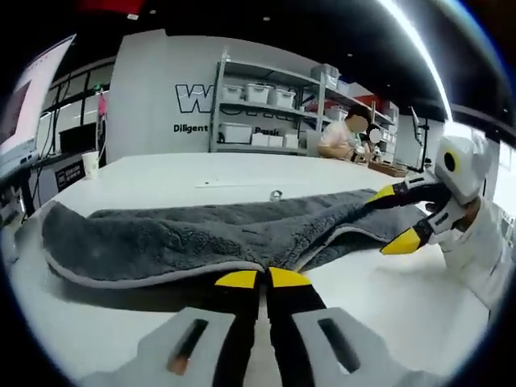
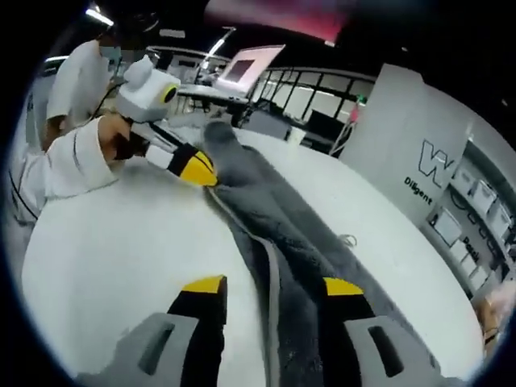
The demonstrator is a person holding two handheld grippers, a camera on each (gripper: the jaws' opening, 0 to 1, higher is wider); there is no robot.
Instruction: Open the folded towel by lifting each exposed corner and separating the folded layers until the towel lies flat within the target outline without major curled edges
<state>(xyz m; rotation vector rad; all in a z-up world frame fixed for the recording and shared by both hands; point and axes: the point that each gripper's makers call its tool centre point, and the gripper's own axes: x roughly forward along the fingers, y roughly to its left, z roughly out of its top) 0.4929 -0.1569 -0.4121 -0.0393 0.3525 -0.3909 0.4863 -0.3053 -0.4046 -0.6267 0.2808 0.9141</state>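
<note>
Towel (image 1: 201, 238), grey and plush with a pale bound edge, lies stretched in a long folded band across the white bench (image 1: 387, 314). In the left gripper view, the left gripper (image 1: 264, 279) has its yellow-tipped jaws closed on the towel's near edge, lifting the hem slightly off the bench. In the right gripper view, the right gripper (image 2: 272, 285) has its jaws spread apart, one on each side of the towel's edge, with the fabric running between them; they are not pinching it. Farther along the towel, each view shows the other gripper at the cloth, held by a hand in a white sleeve (image 2: 68, 165). Beyond the bench stand metal shelves (image 1: 266, 105) with white bins against a lettered wall.
</note>
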